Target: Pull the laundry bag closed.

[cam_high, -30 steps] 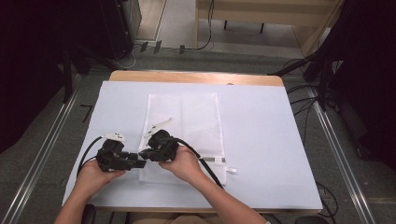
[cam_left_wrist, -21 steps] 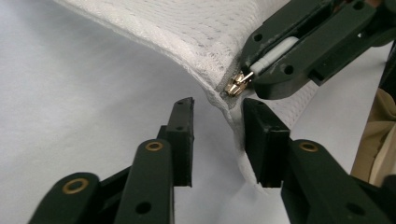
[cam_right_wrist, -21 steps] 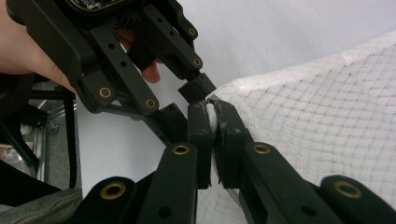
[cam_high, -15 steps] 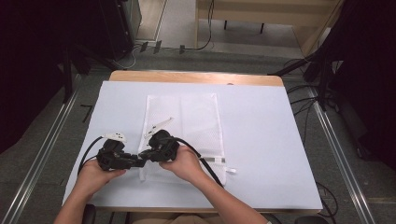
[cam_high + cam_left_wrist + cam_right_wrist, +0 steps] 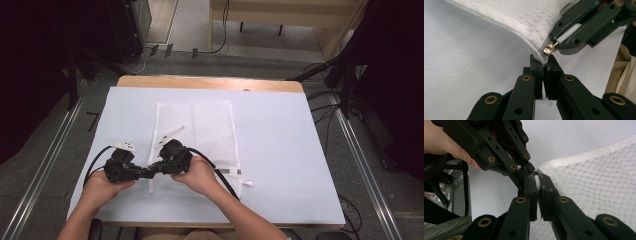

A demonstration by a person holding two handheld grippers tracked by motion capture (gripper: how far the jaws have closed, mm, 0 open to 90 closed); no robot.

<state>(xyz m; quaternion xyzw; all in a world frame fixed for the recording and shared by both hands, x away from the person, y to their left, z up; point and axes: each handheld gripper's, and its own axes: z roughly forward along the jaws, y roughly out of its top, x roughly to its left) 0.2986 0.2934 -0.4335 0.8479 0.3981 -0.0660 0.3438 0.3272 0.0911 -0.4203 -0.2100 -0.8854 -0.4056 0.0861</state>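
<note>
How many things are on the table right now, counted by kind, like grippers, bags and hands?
Black grippers: 2, the left gripper and the right gripper
White mesh bags: 1, the mesh bag
Gold zipper pulls: 1, the zipper pull
Hands: 2, the left hand and the right hand
Total: 6

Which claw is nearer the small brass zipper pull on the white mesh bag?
Right. The right claw is shut on the brass zipper pull; the left claw pinches the white mesh bag corner just below it.
</note>
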